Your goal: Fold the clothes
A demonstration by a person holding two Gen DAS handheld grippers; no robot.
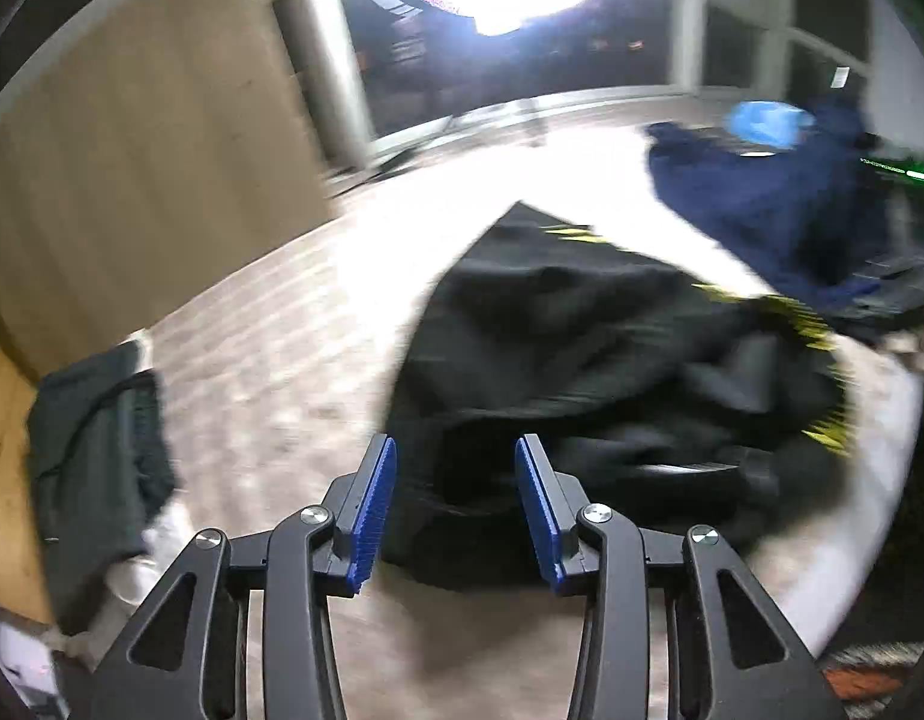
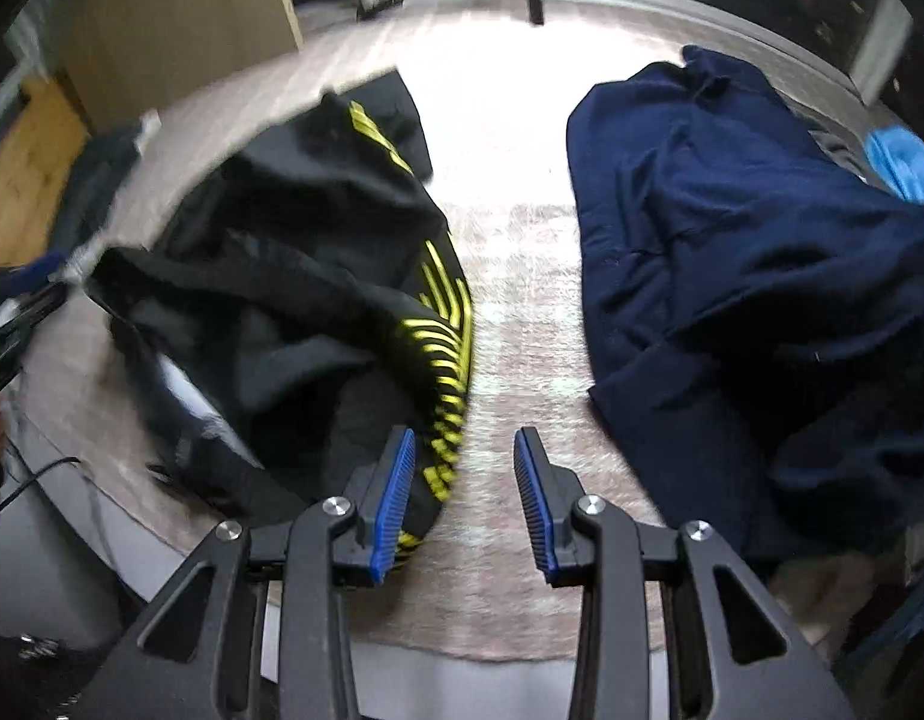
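A crumpled black garment with yellow stripes (image 1: 582, 348) lies on the pale surface (image 1: 318, 312); it also shows in the right wrist view (image 2: 294, 276). A navy garment (image 2: 750, 276) lies bunched to its right, also in the left wrist view (image 1: 762, 204). My left gripper (image 1: 456, 468) is open and empty, just above the black garment's near edge. My right gripper (image 2: 465, 462) is open and empty, over the bare strip between the two garments, its left finger beside the striped edge.
A dark green garment (image 1: 96, 450) lies at the surface's left edge. A light blue cloth (image 2: 900, 162) sits behind the navy one. A wooden cabinet (image 1: 150, 138) and dark windows (image 1: 462, 60) stand beyond. The surface's rim curves near both grippers.
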